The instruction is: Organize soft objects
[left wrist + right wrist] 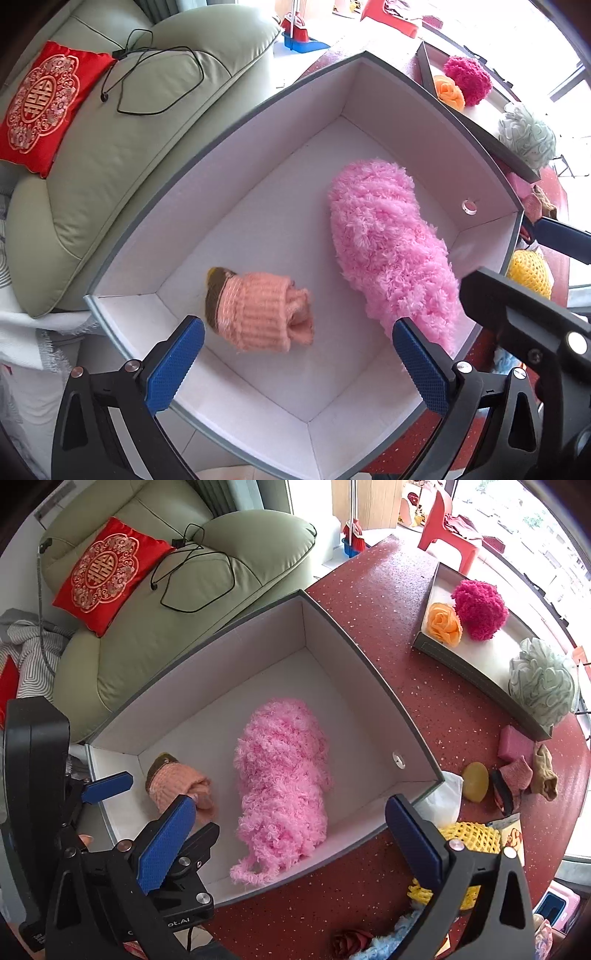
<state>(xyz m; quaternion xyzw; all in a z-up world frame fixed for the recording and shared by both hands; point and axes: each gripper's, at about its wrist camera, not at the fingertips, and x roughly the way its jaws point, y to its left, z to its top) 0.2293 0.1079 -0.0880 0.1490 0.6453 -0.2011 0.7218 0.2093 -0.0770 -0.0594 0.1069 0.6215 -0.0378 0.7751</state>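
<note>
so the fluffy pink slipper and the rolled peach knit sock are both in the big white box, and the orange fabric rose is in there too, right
Not quite. The fluffy pink slipper and rolled peach knit sock are in the big white box, but the orange fabric rose sits in the shallow grey tray beside it, as the right wrist view shows.

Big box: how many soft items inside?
2. Pink fluffy slipper lies in the box centre; rolled peach sock at its left end. Nothing else visible inside.

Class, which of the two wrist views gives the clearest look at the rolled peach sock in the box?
The left wrist view: the rolled peach sock lies whole and unobstructed. In the right wrist view, the sock looks smaller and a blue pad hides its near end.
</note>
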